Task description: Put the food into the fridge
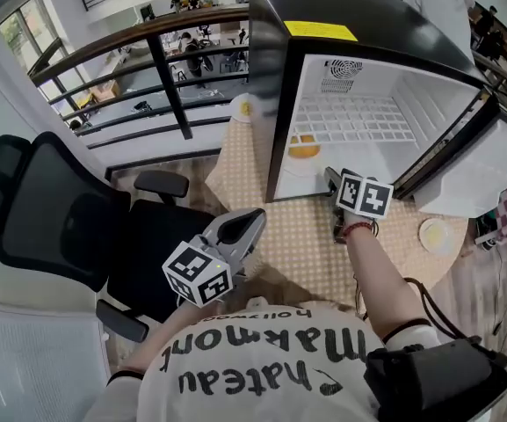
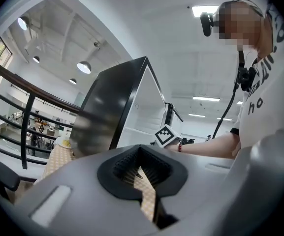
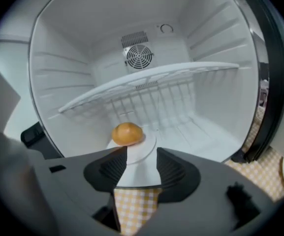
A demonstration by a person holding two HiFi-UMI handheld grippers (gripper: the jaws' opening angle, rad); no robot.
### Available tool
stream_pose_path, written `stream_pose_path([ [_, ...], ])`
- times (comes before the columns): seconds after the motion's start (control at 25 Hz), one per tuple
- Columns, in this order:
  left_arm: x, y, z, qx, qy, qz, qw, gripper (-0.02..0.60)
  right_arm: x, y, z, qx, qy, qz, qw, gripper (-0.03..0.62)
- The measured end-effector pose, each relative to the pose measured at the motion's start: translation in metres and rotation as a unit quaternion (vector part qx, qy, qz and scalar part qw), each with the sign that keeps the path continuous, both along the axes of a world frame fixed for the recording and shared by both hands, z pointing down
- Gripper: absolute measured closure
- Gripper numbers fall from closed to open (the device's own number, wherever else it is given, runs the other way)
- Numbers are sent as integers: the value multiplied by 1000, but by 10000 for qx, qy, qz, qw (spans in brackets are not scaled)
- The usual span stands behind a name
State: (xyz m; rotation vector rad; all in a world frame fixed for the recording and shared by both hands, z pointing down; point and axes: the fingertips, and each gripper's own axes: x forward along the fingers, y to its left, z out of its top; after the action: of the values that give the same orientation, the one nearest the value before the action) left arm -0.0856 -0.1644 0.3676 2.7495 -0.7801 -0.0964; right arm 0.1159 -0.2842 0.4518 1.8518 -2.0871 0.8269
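the fridge [image 1: 367, 11] stands open on the checked surface [image 1: 301, 249], its door [image 1: 490, 170] swung right and the lower bay free under the wire shelf [image 3: 151, 77]. the bun [image 3: 127, 133] sits on a white plate [image 3: 149, 144] just inside the front lip. the right hand-held gripper [image 3: 142, 156] is at that lip, jaws apart, holding nothing. the left hand-held gripper [image 2: 141, 157] hangs near the chair [image 1: 60, 218], jaws together at the tips, empty. the yellow label [image 1: 320, 31] is too small to read.

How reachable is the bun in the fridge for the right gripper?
Probably yes: the fridge door is open, the right gripper is at the opening, jaws apart, nothing between it and the bun.
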Motion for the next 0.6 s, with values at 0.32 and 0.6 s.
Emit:
stream_pose_path([
  [0.32, 17, 26, -33, 378, 208, -274, 9987, 575, 6, 75, -71, 866, -514, -491, 9937, 567],
  [0.6, 52, 69, -60, 170, 878, -777, 9930, 577, 15, 151, -114, 1419, -944, -1448, 9747, 577],
])
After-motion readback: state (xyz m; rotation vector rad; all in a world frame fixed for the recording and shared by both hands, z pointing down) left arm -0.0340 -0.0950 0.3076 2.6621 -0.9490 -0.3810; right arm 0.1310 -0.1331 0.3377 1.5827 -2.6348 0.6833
